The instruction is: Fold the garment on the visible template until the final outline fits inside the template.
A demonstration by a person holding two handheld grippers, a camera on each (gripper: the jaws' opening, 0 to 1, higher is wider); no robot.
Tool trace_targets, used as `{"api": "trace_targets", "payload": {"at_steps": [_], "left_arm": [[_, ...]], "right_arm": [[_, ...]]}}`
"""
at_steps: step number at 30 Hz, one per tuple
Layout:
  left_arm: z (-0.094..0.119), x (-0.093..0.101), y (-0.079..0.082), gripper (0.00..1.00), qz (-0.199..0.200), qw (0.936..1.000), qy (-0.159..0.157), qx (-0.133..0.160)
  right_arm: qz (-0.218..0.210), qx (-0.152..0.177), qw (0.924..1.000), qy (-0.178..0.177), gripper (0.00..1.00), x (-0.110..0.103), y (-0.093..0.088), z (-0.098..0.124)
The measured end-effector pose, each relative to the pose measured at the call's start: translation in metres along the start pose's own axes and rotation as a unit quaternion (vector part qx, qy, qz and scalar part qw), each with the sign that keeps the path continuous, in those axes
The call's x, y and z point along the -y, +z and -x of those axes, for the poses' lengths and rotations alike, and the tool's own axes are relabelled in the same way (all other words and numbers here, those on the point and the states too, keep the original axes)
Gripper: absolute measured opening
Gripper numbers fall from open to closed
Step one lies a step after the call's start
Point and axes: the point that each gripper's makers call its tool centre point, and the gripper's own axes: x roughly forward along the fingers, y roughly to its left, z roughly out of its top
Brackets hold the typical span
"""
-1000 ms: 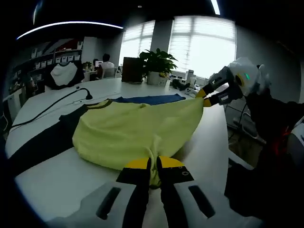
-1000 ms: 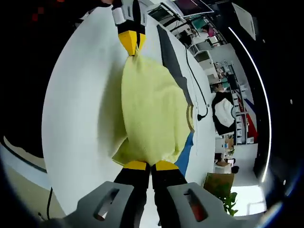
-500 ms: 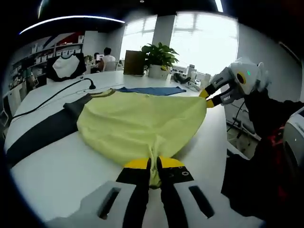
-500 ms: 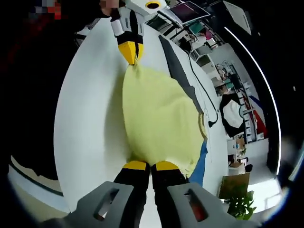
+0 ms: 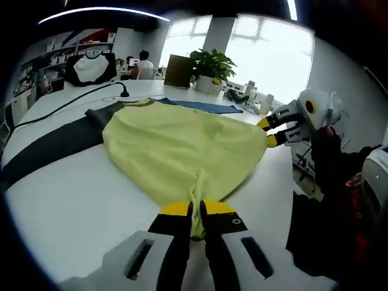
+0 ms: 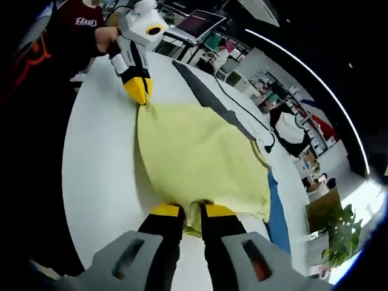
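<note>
- Left gripper (image 5: 195,213): jaws clamped on shirt (image 5: 182,145) corner.
- Right gripper (image 6: 193,213): clamped on other corner.
- Risk: uneven pulling may skew the fold off the blue template (image 5: 200,107).

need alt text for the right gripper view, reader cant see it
A yellow garment lies spread on a white table, pinched at two edges: the right gripper holds the near edge at the bottom of the view, and the left gripper holds the far corner. A blue strip and a dark strip lie beyond the garment, with office shelving behind.
</note>
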Motion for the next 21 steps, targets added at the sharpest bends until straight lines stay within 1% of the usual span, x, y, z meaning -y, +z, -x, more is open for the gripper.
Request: {"api": "trace_targets", "payload": {"at_steps": [1,2,4,7,9,12,15,16,17,19,21], "left_arm": [[0.001,-0.001,-0.001,0.05,0.006,1.0,-0.001,0.0],[0.001,-0.002,-0.001,0.05,0.008,1.0,-0.002,0.0],[0.002,-0.003,-0.002,0.05,0.013,0.9999,-0.004,0.001],[0.002,-0.002,-0.002,0.05,0.015,0.9999,-0.005,0.002],[0.002,-0.002,-0.002,0.05,0.016,0.9999,-0.005,0.001],[0.003,-0.003,-0.002,0.05,0.018,0.9998,-0.004,0.001],[0.004,-0.003,-0.002,0.05,0.018,0.9998,-0.003,0.0],[0.004,-0.003,-0.002,0.05,0.018,0.9998,-0.003,0.0],[0.004,-0.003,-0.002,0.05,0.017,0.9998,-0.003,-0.001],[0.004,-0.003,-0.002,0.05,0.016,0.9999,-0.004,-0.001],[0.004,-0.003,-0.002,0.05,0.017,0.9998,-0.004,-0.001]], "right_arm": [[-0.028,0.01,0.9995,-0.011,0.21,0.003,-0.001,0.0],[-0.034,0.012,0.9992,-0.015,0.24,0.004,-0.002,0.0],[-0.053,0.016,0.9978,-0.037,0.29,0.009,-0.009,0.002],[-0.073,0.013,0.9953,-0.062,0.37,0.015,-0.024,0.004],[-0.093,0.013,0.9931,-0.071,0.41,0.018,-0.032,0.004],[-0.124,0.02,0.9886,-0.083,0.43,0.024,-0.04,0.004],[-0.147,0.032,0.9842,-0.094,0.44,0.03,-0.044,0.003],[-0.161,0.04,0.9816,-0.094,0.43,0.031,-0.044,0.002],[-0.166,0.043,0.9809,-0.093,0.42,0.032,-0.044,0.001],[-0.199,0.062,0.975,-0.077,0.39,0.029,-0.042,-0.005],[-0.199,0.069,0.9751,-0.069,0.33,0.029,-0.041,-0.007]]}}
